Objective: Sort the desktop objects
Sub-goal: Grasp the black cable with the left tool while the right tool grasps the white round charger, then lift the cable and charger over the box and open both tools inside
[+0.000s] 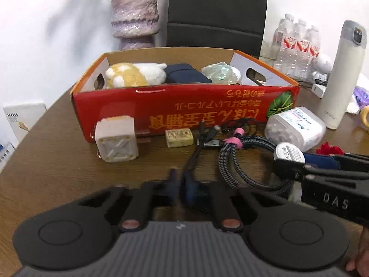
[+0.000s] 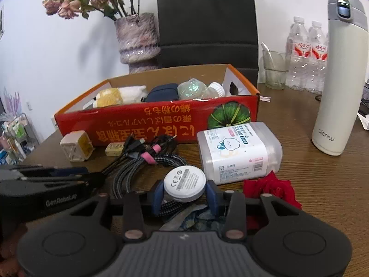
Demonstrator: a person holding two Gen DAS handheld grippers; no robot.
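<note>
A red cardboard box [image 1: 161, 108] stands mid-table with a plush toy [image 1: 131, 73], a navy pouch [image 1: 186, 75] and wrapped items in it. In front lie a white cube charger [image 1: 116, 138], a small cream adapter [image 1: 178, 137], a coiled braided cable [image 1: 239, 161] and a cotton-swab box [image 2: 239, 150]. My left gripper [image 1: 181, 184] is shut on a thin black cable end [image 1: 196, 154]. My right gripper [image 2: 184, 194] is shut on a white round puck [image 2: 184, 181]; it also shows in the left wrist view [image 1: 289, 153].
A white thermos [image 2: 336, 80] stands at the right, with water bottles [image 2: 306, 55] and a glass [image 2: 274, 69] behind. A vase [image 2: 138, 39] and a black chair back [image 2: 207, 23] are behind the box. A red rose [image 2: 269, 187] lies near my right gripper.
</note>
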